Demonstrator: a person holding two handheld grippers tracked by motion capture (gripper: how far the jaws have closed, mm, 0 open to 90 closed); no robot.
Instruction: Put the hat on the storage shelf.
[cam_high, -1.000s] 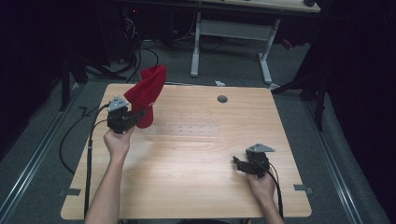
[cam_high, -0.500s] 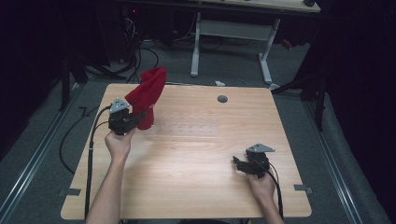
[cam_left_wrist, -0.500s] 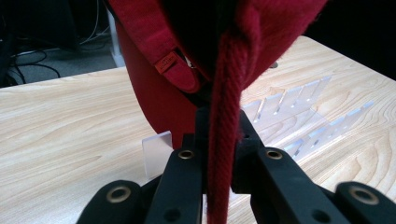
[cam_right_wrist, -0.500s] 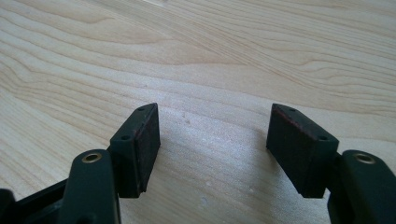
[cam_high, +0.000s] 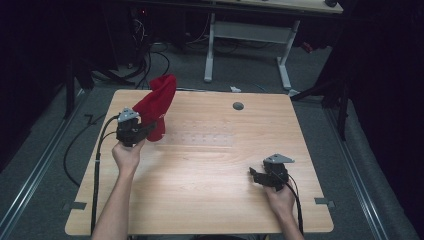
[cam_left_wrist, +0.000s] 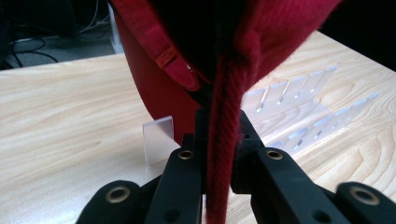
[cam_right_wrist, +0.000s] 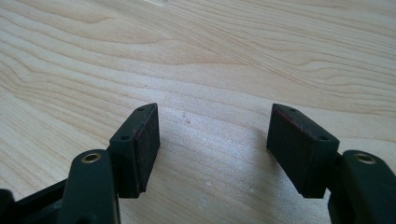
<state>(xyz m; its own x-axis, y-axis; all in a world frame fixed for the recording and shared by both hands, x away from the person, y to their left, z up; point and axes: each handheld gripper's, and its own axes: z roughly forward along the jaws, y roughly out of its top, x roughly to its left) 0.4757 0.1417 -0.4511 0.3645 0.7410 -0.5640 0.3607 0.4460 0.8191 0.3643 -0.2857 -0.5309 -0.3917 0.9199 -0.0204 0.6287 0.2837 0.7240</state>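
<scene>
Presently on record: one red knitted cap (cam_high: 156, 104), held up above the far left part of the wooden table (cam_high: 210, 200), its crown rising up and away from the person. Left gripper (cam_high: 149, 129): jaws clamped tight on a fold of the cap's edge, with a ribbed strip hanging down between them in the left gripper view; left forearm stretched forward, hand (cam_high: 126, 155) raised. Clear plastic rack (cam_high: 202, 138): lying flat at mid-table, just beside the cap. Right gripper (cam_high: 254, 175): jaws spread wide with bare wood between them, resting low near the right front; right hand (cam_high: 280, 197) behind it.
</scene>
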